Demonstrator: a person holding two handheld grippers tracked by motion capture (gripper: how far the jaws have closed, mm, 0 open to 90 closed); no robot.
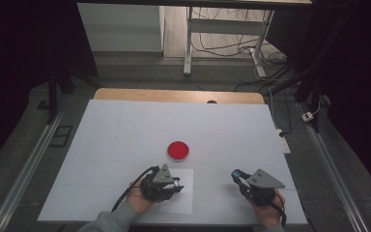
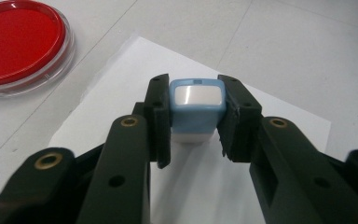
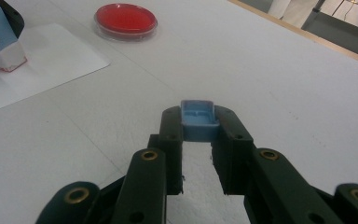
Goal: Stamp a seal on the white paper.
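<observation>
Dim room around an evenly lit white table point(image 1: 125, 125); faint shadows (near fingers blur in gripper views).

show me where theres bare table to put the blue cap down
Bare: the right half of the table beyond the right gripper holding the blue cap, and the far strip past the red ink pad. Crowded: the paper sheet, where the left gripper holds the stamp.
</observation>
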